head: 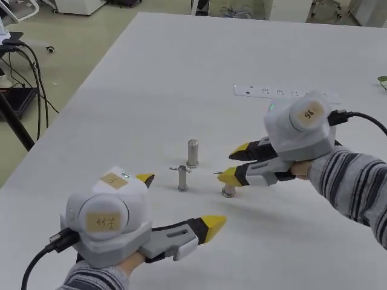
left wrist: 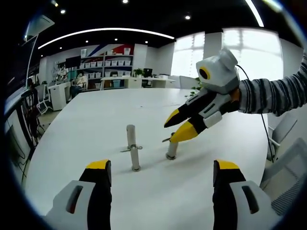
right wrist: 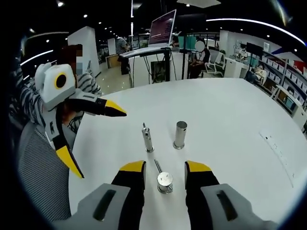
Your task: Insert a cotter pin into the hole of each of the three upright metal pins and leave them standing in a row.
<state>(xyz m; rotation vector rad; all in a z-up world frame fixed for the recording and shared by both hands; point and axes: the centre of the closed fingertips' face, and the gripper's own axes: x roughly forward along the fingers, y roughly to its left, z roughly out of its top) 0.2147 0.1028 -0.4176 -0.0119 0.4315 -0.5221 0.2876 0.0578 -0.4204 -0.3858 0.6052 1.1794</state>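
While upright, pin (right wrist: 164,180) between right tongs (right wrist: 164,167)

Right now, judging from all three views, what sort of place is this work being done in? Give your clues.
Probably an open-plan office or lab workspace. The clues are a large white table, shelves stacked with boxes along the far wall, and a monitor on a tall stand among other desks.

Silver metal pins (head: 192,153), white table (head: 181,72), yellow-tipped black jaws, grey-and-white striped sleeve (head: 354,184).
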